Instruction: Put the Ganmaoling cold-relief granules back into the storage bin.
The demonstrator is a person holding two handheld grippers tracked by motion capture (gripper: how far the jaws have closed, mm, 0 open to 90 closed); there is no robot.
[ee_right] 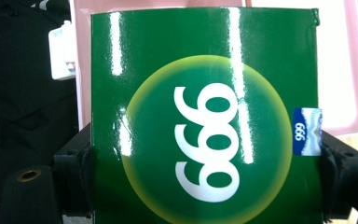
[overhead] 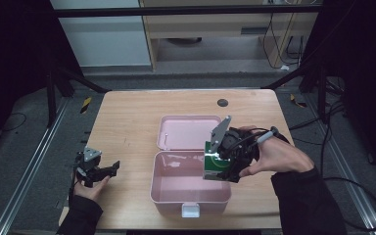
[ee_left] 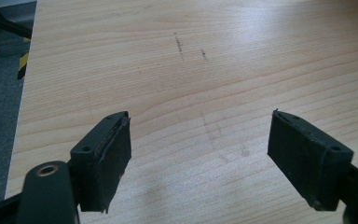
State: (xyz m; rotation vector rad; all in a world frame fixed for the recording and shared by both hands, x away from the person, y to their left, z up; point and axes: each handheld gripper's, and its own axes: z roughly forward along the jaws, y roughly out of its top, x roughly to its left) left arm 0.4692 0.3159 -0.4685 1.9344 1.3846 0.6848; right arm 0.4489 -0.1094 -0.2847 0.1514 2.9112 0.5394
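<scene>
Right gripper [overhead: 223, 164] clamps a green box [ee_right: 205, 116] marked 999 above the open pink case [overhead: 190, 188]; left gripper [overhead: 105, 170], left of the case, gapes empty over the table [ee_left: 214, 70].

Wooden surface [overhead: 127, 122], pale, faint scratch marks [ee_left: 191, 46]. Dark round cap [overhead: 223, 103] near far edge. Grey floor [overhead: 19, 147] around; cables [overhead: 352, 181] at right. Cabinet [overhead: 215, 29] beyond. Yellow-black tape [overhead: 85, 104] at left.
</scene>
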